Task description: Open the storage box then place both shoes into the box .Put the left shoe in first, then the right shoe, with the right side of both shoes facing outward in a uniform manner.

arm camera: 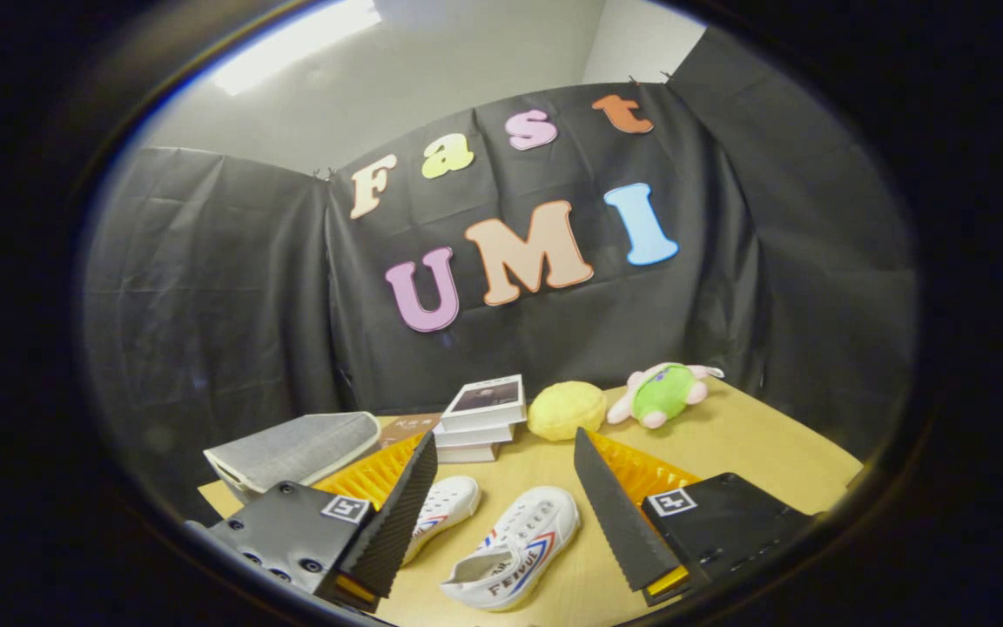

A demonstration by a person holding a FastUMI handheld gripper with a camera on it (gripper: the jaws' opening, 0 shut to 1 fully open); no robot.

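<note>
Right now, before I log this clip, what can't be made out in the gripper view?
- Far white shoe: rear part hidden behind a finger of the open gripper.
- Grey storage box: near end covered by the gripper's body; lid state unclear.
- Near white shoe: left or right unclear.
- Stacked books: cover print too small.

Gripper (501,509): fingers spread wide, nothing between them.
Shoes (514,544): two, just ahead on bare table (763,453).
Beyond shoes: book stack (480,418), yellow ball (565,409), plush toy (663,394) (closely ranked).
Left of shoes: grey box (292,453).
</note>
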